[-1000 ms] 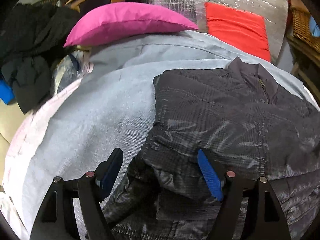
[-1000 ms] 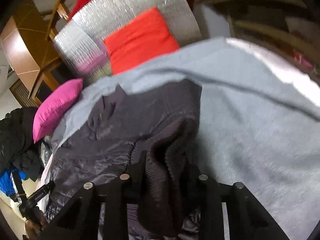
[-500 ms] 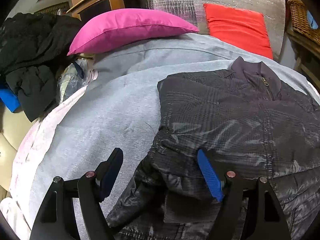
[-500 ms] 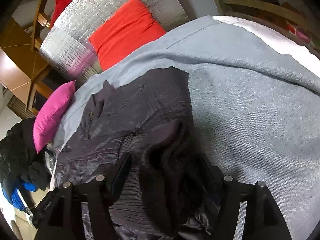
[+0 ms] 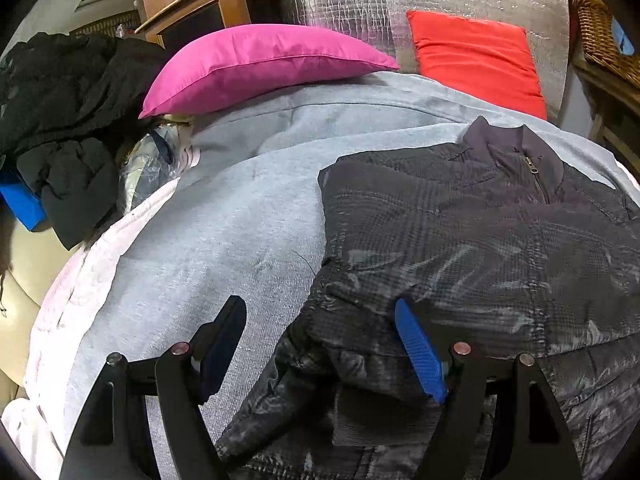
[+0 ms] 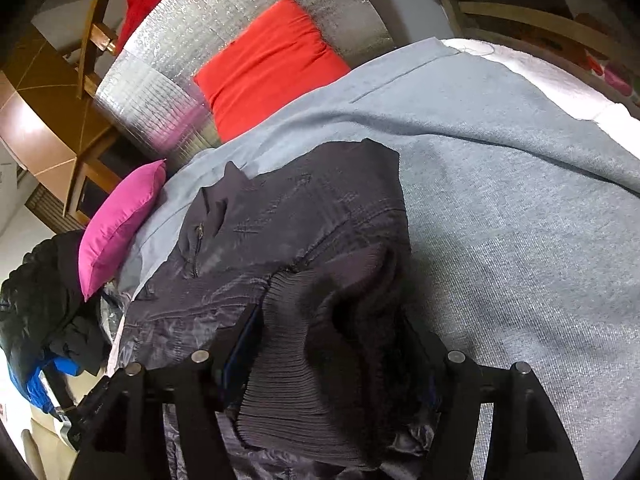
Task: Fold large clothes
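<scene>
While the dark quilted jacket [image 5: 480, 248] lies front-up on the grey blanket [image 5: 224, 240] covering the bed, both sleeves appear already folded inward: one over the chest near the left gripper [image 5: 320, 344], the other ending in a ribbed cuff [image 6: 304, 344] between the fingers of the right gripper [image 6: 332, 344]. Jaws of both grippers stand apart, clamped on nothing; the cuff rests loose between the right pair. Judged remaining: folding the body crosswise, hem toward collar [image 5: 516, 140]. Pink pillow [image 5: 256, 68] and red cushion [image 5: 476, 60] sit beyond.
</scene>
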The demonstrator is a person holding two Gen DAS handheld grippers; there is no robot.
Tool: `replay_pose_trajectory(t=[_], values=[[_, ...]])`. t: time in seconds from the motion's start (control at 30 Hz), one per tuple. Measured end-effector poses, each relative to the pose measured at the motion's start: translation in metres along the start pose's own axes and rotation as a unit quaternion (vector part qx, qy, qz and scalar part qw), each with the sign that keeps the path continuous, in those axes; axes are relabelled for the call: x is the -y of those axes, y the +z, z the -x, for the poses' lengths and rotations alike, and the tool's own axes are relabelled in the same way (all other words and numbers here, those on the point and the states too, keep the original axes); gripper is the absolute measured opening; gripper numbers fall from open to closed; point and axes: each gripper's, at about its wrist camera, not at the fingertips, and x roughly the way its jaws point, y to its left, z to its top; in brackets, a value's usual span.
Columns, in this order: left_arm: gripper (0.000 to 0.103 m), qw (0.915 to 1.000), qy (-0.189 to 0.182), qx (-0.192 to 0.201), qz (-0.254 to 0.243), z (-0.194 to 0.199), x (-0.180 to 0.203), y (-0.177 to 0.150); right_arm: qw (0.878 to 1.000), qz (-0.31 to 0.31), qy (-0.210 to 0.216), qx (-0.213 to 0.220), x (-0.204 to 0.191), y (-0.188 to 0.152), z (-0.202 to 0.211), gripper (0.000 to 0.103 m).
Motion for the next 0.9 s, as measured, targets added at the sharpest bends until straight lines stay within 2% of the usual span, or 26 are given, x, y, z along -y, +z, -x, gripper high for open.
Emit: replay_pose_trajectory(t=[0.43,0.47,0.53,0.63,0.7,0.77,0.8,0.87,0.9], values=[[0.077,0.9999,-0.006,-0.01,-0.002,-0.002,0.002,0.001,1.0,0.002,-0.005,-0.02,0.0,-0.003,-0.013,0.071],[0.077,0.9998,-0.014,-0.015,0.002,-0.003,0.001,0.001,1.0,0.003,-0.005,-0.022,0.001,-0.003,-0.014,0.071],[0.078,0.9975,-0.058,-0.031,0.026,-0.005,-0.007,0.004,1.0,0.007,-0.008,-0.019,-0.001,-0.005,-0.015,0.071],[0.078,0.9844,-0.148,-0.036,0.087,-0.006,-0.024,0.008,1.0,0.018,-0.018,-0.005,-0.005,-0.007,-0.012,0.066],[0.078,0.979,-0.169,-0.031,0.109,-0.006,-0.031,0.009,0.999,0.032,-0.032,0.008,-0.011,-0.008,-0.009,0.053],[0.077,0.9764,-0.18,-0.038,0.114,-0.013,-0.032,0.008,0.998,0.038,-0.042,0.02,-0.013,-0.008,-0.007,0.047],[0.075,0.9769,-0.176,-0.045,0.112,-0.019,-0.031,0.007,0.998,0.036,-0.041,0.021,-0.013,-0.007,-0.007,0.046],[0.055,0.981,-0.156,-0.063,0.097,-0.028,-0.025,0.004,0.998,0.031,-0.042,0.018,-0.009,-0.007,-0.01,0.046],[0.052,0.9823,-0.15,-0.066,0.091,-0.03,-0.022,0.003,0.998,0.03,-0.042,0.017,-0.008,-0.007,-0.011,0.046]])
